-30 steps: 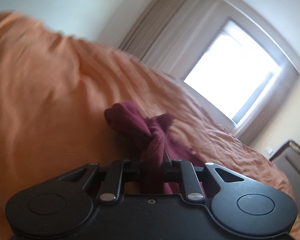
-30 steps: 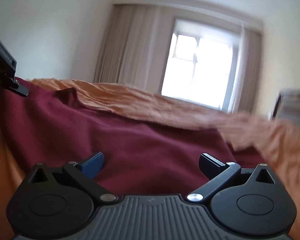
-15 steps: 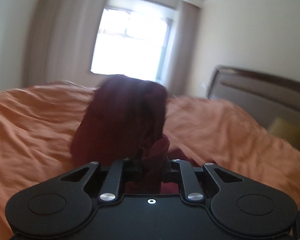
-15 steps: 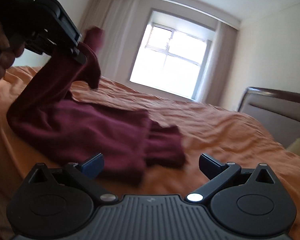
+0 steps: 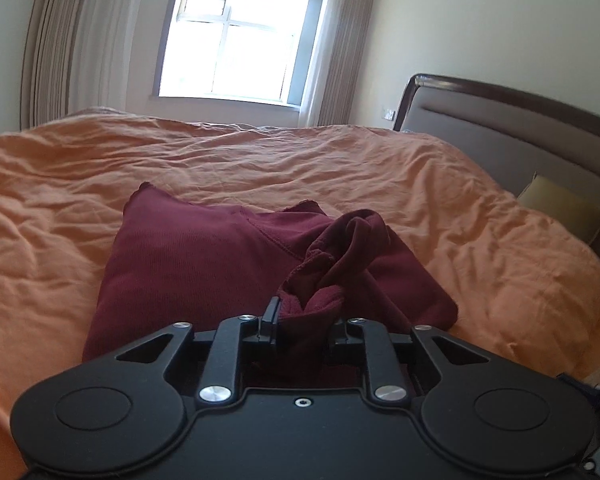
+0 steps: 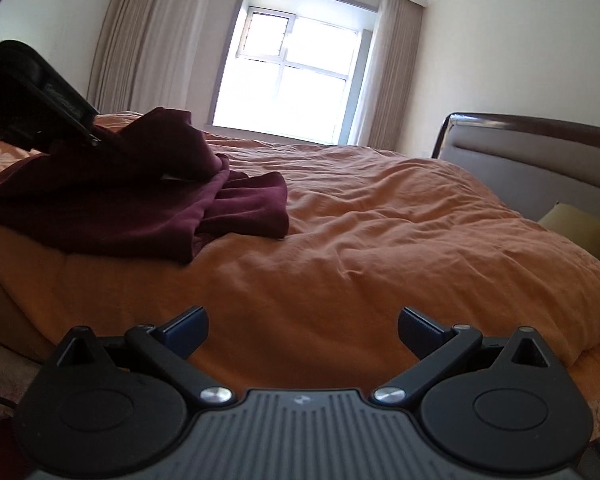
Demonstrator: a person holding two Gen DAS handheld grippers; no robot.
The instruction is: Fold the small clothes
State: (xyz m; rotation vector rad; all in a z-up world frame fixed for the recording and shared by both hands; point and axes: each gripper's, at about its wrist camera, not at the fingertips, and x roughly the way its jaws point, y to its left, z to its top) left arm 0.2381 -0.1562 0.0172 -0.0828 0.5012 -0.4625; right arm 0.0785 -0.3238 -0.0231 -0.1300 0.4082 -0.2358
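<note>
The left tongs (image 5: 300,320) grip a bunched fold of the maroon knit garment (image 5: 188,264), now lowered onto the rumpled orange bed cover (image 5: 260,160) near its front edge rather than lifted; the right tongs (image 6: 302,326) gape empty; beyond, a grey padded headboard (image 5: 500,136), beige curtains (image 5: 60,40), a bright window (image 5: 236,36).

Left gripper (image 5: 302,322) carried bunched maroon garment (image 5: 204,264) edge over, fold now laid flat.
</note>
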